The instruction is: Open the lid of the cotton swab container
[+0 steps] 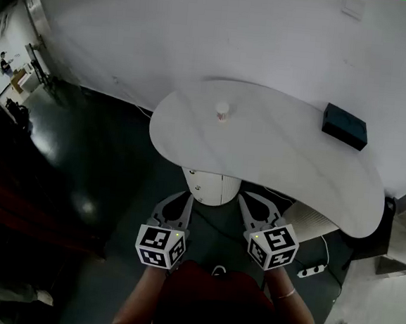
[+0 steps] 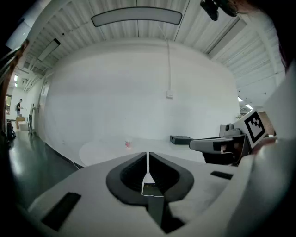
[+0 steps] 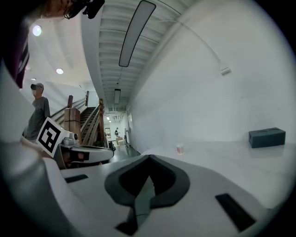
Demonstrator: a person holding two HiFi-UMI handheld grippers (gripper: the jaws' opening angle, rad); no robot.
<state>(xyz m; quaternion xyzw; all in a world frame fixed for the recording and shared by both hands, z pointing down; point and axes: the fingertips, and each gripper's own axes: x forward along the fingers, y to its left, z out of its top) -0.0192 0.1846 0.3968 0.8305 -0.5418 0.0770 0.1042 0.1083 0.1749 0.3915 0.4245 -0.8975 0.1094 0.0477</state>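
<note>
Both grippers are hanging out short of the table's (image 1: 280, 164) near edge, side by side over the dark floor (image 1: 109, 185), pointing roughly toward it. The left gripper (image 1: 186, 196) has its fingers (image 2: 132, 172) pressed together with nothing in between, just a thin seam where the pads meet. Same deal with the right gripper (image 1: 246, 197): its fingers (image 3: 162, 178) are pressed together and empty too. Each one shows up at the side of the other's gripper view, marker cube and all.

The cotton swab container (image 1: 222, 111) is standing upright on the white, rounded table, up toward the far edge and a bit left of the middle as seen from the head view. It's a small cup-like thing, pinkish with a white top, and it's too small to make out much about the lid. Neither gripper is anywhere near it; it sits well apart from both.

Over at the far right edge of the table there's a black box (image 1: 345, 126), well apart from the container. The table sits on a white ribbed pedestal (image 1: 213, 187), just ahead of the fingertips in the head view. A white power strip (image 1: 311, 271) lies on the floor to the right. A person (image 3: 39, 113) stands in the background of the right gripper view, near a staircase (image 3: 90, 122).
</note>
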